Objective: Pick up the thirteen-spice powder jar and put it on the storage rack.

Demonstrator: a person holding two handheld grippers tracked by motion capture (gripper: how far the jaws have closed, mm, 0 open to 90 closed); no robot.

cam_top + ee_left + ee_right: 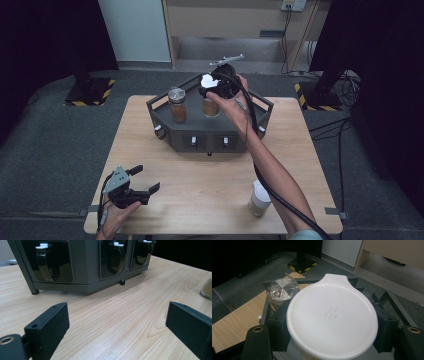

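Right gripper (332,332): jaws pinch a white lid (332,319) from both sides, its tab pointing away from the fingers.
Below the lid: an open jar (210,107) of brown contents stands on the dark rack (165,116).
Beside it: a foil-capped jar (282,290), just left of the lid.
Left gripper (148,180): jaws spread wide, nothing between them, low over the wooden table (117,312).
Ahead of its fingers: the rack's front, well apart.
Table's near edge: a white-lidded jar (259,198).

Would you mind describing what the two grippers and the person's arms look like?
Both grippers are black. The left gripper has two flat rectangular jaws with screw holes and a grey three-cornered plate on top. A thick black cable trails from the right gripper along the bare forearm; a pale sleeve edge shows.
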